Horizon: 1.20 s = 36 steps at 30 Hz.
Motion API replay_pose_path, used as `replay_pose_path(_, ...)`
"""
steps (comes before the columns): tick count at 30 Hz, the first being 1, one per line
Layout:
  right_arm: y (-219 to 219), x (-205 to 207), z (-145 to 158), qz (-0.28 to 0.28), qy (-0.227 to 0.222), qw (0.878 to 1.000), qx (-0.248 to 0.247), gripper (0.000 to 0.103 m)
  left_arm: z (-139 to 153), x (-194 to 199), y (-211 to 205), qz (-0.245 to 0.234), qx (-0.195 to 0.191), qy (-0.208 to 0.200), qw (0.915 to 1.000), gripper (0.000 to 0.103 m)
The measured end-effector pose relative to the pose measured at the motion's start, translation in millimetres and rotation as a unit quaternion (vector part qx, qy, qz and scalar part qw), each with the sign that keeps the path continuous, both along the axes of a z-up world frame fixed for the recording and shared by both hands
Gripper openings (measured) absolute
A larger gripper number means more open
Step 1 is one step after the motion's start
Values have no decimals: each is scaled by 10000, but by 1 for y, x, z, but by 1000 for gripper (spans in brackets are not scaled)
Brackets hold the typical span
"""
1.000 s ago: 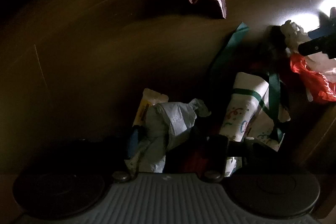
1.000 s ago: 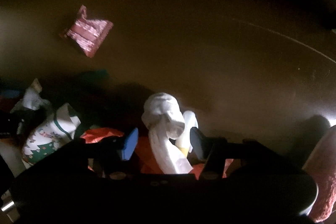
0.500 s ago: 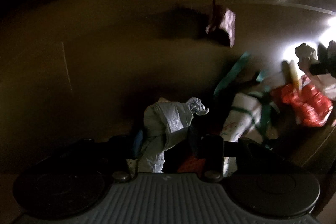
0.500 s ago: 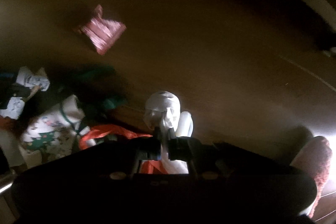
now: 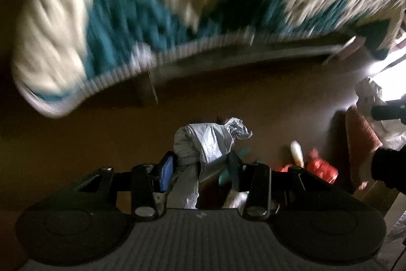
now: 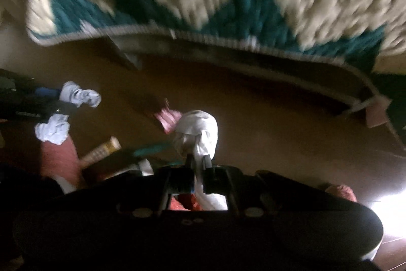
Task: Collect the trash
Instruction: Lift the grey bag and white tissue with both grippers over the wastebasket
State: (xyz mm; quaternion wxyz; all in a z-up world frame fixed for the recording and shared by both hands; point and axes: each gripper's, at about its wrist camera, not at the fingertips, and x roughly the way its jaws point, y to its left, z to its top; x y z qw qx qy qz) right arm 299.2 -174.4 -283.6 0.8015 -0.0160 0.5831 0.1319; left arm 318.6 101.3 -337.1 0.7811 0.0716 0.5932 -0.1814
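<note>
My left gripper [image 5: 201, 168] is shut on a crumpled pale blue-grey wad [image 5: 208, 141], lifted well above the brown floor. My right gripper [image 6: 199, 164] is shut on a white crumpled wad [image 6: 200, 128], which bulges out past the fingertips, also held high. In the right wrist view the left gripper [image 6: 48, 106] shows at the left edge with its wad [image 6: 81, 97]. On the floor below lie a pink wrapper [image 6: 167, 118], a yellow wrapper [image 6: 101, 151], a teal ribbon [image 6: 152, 147] and red plastic [image 5: 322, 166].
A blurred teal and cream rug [image 5: 177, 4] fills the far part of both views, with a low frame [image 5: 253, 52] along its edge. Pink fuzzy footwear [image 5: 360, 141] stands by the trash pile. Strong light glares at the right [image 5: 390, 83].
Both grippers rose sharply from the floor, carrying their wads. The right gripper's jaws closed on the white wad. The rug came into view as the cameras tilted up.
</note>
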Motion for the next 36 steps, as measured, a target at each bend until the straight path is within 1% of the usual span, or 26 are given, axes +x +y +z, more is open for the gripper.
replay_pose_path(5, -2, -22, 78, -59, -666, 9973, 319, 4, 95, -6, 2, 204, -204, -635, 9976, 43)
replay_pose_path(8, -3, -34, 122, -83, -987, 9938, 501, 4, 144, -16, -3, 294, -318, -958, 9945, 44)
replay_pose_path(10, -3, -41, 144, -61, -1182, 9912, 586, 4, 171, -27, -10, 331, -327, -1157, 9922, 44)
replay_pose_path(13, -6, -53, 179, -97, -1406, 9872, 754, 4, 209, -41, -16, 408, -361, -1346, 9894, 44)
replay_pose_path(16, -5, -69, 212, -119, -1680, 9818, 879, 4, 240, -57, -25, 494, -398, -1489, 9868, 44)
replay_pose_path(20, -8, -82, 252, -52, -2043, 9740, 976, 4, 284, -72, -37, 561, -540, -1733, 9818, 44)
replay_pose_path(25, -12, -87, 300, 3, -2471, 9637, 1012, 4, 323, -74, -59, 649, -598, -1975, 9763, 44)
replay_pose_path(27, -13, -86, 318, 5, -2691, 9580, 993, 4, 340, -74, -66, 660, -651, -2130, 9727, 44)
replay_pose_path(29, -15, -83, 334, 3, -2886, 9523, 992, 4, 357, -71, -73, 718, -652, -2302, 9683, 44)
replay_pose_path(32, -18, -76, 354, -37, -3107, 9450, 1020, 4, 380, -62, -81, 844, -746, -2447, 9630, 44)
replay_pose_path(36, -19, -59, 379, -120, -3363, 9357, 1057, 4, 406, -38, -89, 1028, -888, -2492, 9589, 44)
